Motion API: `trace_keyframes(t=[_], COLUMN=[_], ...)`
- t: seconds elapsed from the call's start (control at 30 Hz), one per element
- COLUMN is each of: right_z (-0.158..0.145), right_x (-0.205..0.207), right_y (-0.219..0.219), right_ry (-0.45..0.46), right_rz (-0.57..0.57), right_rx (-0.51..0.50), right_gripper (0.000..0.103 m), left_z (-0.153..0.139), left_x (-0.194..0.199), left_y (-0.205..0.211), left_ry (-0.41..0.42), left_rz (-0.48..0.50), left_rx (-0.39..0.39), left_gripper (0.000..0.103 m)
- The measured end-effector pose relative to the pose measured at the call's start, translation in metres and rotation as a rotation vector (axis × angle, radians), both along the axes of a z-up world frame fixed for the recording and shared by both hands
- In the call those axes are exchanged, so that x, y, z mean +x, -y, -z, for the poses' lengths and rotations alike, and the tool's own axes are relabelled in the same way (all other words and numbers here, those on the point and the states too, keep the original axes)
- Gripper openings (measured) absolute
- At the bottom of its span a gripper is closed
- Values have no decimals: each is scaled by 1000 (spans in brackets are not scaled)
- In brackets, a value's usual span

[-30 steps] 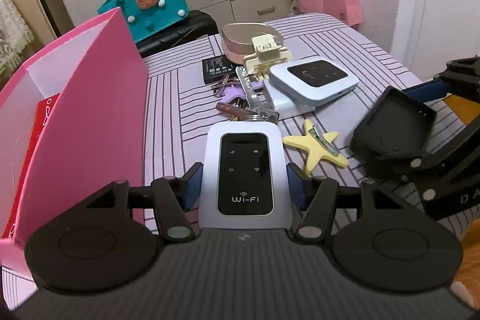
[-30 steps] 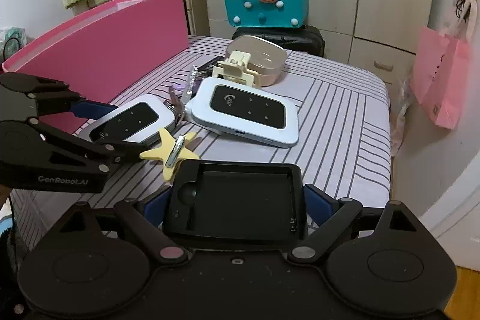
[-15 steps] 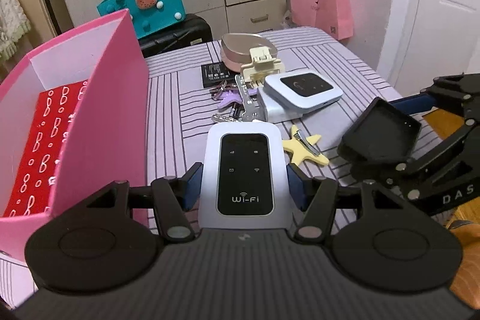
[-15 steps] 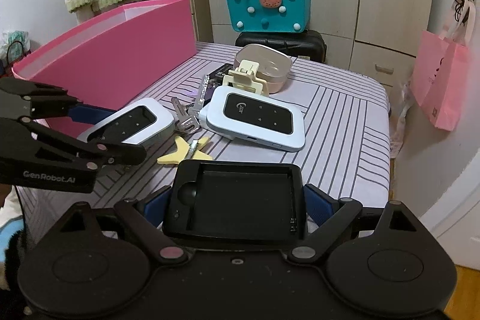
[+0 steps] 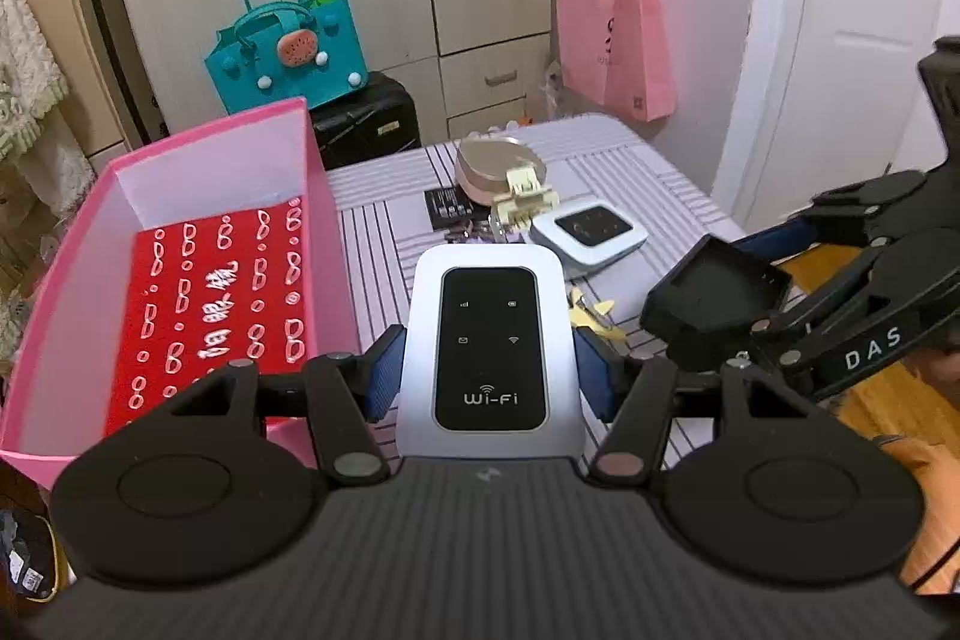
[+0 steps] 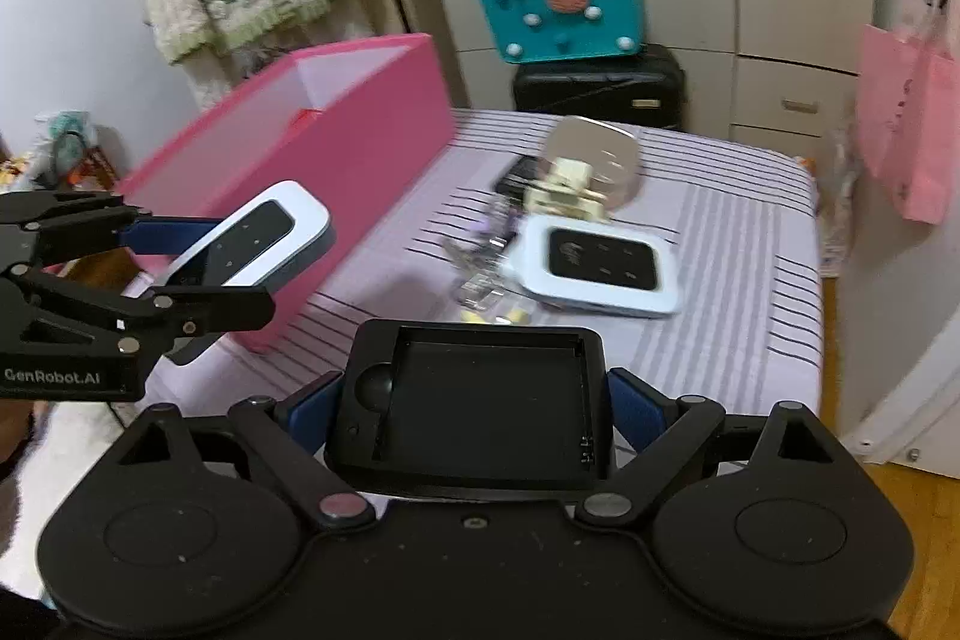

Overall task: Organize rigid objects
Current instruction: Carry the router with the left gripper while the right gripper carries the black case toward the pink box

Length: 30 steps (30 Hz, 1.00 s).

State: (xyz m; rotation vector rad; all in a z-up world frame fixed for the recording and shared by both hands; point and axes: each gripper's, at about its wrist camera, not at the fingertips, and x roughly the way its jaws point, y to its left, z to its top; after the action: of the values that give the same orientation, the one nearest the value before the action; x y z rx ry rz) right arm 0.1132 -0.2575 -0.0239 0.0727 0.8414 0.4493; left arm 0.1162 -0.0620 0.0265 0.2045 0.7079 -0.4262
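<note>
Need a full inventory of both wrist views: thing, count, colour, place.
Wi-Fi router: 1, white with black face, in left gripper.
Black plastic tray: 1, in right gripper.
Second router: 1, white and black, on striped tablecloth.
Pink storage box: 1, table's left side, red printed sheet inside.
Rose-gold case: 1, far end.
Cream clip: 1, by case.
Yellow star clip: 1, table.
Teal handbag: 1, on black suitcase.
Pink bag: 1, hanging.
Left gripper: shut on router.
Right gripper: shut on tray.
</note>
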Motion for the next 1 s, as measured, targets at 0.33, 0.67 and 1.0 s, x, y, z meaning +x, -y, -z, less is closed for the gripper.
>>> trace_keyframes(t=[0.33, 0.67, 1.0], right_z=[-57, -108, -122], right_x=[13, 36, 84], right_y=[-38, -86, -135], right_ry=[78, 171, 259], right_rz=[-98, -235, -352], right_rx=[11, 16, -67], right_gripper=[94, 94, 94], left_z=[-44, -63, -60], left_x=[-4, 4, 56], left_y=[-46, -94, -132], left_ry=[38, 39, 19], left_rz=[-47, -102, -148], left_rx=[-41, -89, -100], left_gripper=[58, 58, 58])
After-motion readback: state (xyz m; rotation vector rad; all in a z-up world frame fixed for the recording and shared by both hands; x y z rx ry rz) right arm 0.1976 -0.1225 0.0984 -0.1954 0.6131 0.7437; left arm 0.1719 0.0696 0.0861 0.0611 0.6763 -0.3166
